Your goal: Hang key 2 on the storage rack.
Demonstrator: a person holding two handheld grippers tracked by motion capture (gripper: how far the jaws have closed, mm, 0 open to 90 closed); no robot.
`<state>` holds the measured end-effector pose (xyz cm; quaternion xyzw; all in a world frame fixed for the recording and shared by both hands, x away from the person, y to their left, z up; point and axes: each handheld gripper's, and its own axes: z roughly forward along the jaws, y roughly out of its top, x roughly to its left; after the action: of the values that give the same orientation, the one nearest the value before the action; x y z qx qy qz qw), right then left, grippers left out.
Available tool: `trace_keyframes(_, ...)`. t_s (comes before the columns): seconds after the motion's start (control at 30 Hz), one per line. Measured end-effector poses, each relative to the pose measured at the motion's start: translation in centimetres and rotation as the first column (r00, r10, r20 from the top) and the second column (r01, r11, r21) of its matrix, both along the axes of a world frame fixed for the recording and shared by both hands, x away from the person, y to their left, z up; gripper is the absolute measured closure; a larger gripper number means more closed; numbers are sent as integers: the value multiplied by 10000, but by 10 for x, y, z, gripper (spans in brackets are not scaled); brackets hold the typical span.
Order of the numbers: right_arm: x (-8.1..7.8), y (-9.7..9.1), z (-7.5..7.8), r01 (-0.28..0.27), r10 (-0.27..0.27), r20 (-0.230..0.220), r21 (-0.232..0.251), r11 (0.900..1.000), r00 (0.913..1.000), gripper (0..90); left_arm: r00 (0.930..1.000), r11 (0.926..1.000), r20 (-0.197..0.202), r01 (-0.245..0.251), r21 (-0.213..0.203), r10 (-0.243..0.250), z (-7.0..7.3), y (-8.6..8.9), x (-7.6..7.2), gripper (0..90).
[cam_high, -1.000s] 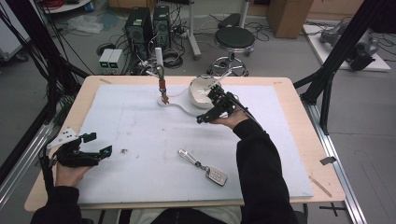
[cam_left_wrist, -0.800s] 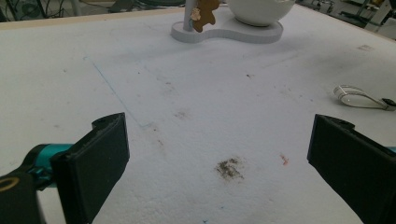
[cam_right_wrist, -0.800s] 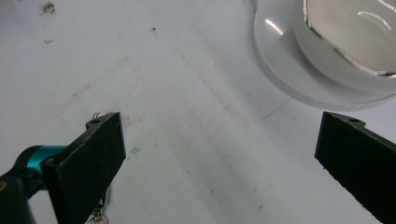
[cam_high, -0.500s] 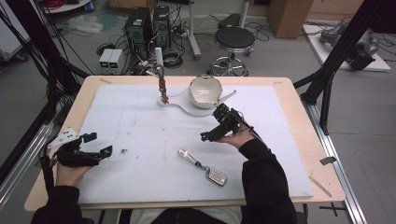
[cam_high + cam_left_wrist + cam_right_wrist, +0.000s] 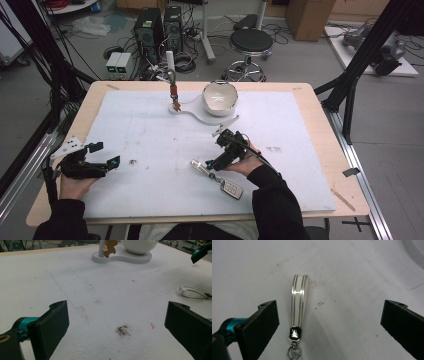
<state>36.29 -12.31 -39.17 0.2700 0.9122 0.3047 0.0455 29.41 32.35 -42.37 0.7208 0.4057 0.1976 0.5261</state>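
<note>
A key fob (image 5: 231,188) on a cream striped strap (image 5: 200,166) lies flat on the white table cover, near the front middle. My right gripper (image 5: 216,150) hovers just over the strap's loop end, open. In the right gripper view the strap (image 5: 299,302) and its metal clasp (image 5: 294,333) lie between the spread jaws, nearer the left one, with my right gripper (image 5: 329,325) touching neither. My left gripper (image 5: 106,154) rests open at the front left with nothing in it. In its own view my left gripper (image 5: 115,335) frames a brown stain (image 5: 122,330), and the strap (image 5: 192,292) shows far right.
A white bowl (image 5: 219,97) sits on a white curved stand base (image 5: 190,114) at the back middle. A post (image 5: 171,75) rises from the base with a brown charm (image 5: 175,98) hanging on it. The table's wooden edge (image 5: 320,125) borders the white cover.
My right gripper has come from beside the bowl toward the person and down, and now stands over the strap. The left gripper has stayed put.
</note>
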Motion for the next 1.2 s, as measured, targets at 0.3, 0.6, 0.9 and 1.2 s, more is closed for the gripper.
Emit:
trace_keyframes(0.3, -15, 19, -14, -549, 549, -17, 7, 9985, 9985, 32, 10000, 10000, -12, 12, 26, -12, 0, 0, 0, 60)
trace_keyframes(0.6, -19, 34, -22, -758, 733, -335, -785, 9940, 9967, 222, 10000, 10000, -36, -11, -12, 11, 0, 0, 0, 60)
trace_keyframes(0.9, -22, 43, -28, -751, 731, -213, -1197, 9900, 9971, 446, 10000, 10000, -35, 11, -15, -11, 0, 0, 0, 60)
trace_keyframes(1.2, -28, 47, -30, -521, 501, -173, -1448, 9881, 9986, 667, 10000, 10000, -27, 46, -33, -46, 0, 0, 0, 60)
